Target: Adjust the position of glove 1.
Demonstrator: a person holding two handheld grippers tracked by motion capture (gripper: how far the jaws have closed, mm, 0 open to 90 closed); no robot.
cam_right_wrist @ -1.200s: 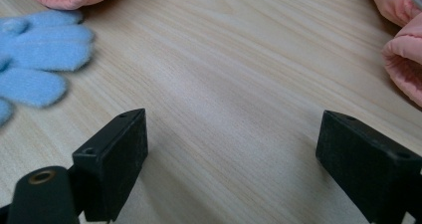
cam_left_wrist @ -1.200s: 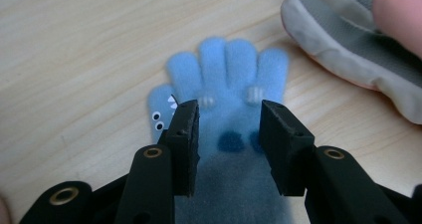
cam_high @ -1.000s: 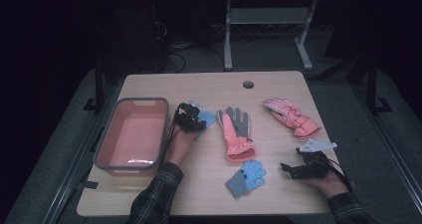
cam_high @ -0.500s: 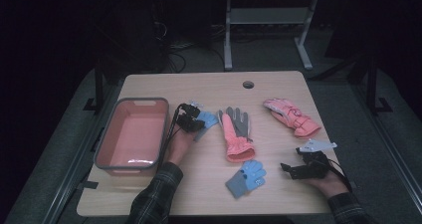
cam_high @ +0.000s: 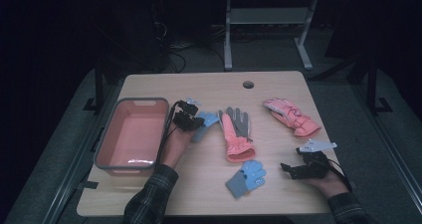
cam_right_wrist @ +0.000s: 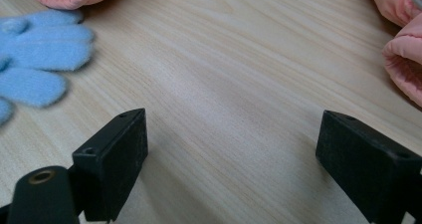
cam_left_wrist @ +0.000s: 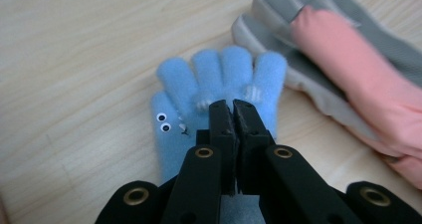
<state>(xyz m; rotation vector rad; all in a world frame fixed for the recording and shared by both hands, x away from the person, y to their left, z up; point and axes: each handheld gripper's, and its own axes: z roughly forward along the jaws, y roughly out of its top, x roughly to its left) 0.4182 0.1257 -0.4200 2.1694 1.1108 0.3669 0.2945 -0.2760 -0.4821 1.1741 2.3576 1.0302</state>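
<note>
- No readable writing anywhere.
- The left gripper (cam_high: 191, 120), held beside the pink plastic tub (cam_high: 130, 137), has its jaws pressed together, pinching the small fuzzy blue glove with googly eyes (cam_left_wrist: 219, 92).
- Since a second ago, that glove has lifted slightly.
- The right gripper (cam_high: 293, 169) rests on the wooden table (cam_high: 209, 87), jaws spread, empty.

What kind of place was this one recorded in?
Probably a lab or workshop, not a home: a bare wooden table on grey carpet, loose cables on the floor behind, and a metal bench frame in a dark room.
</note>
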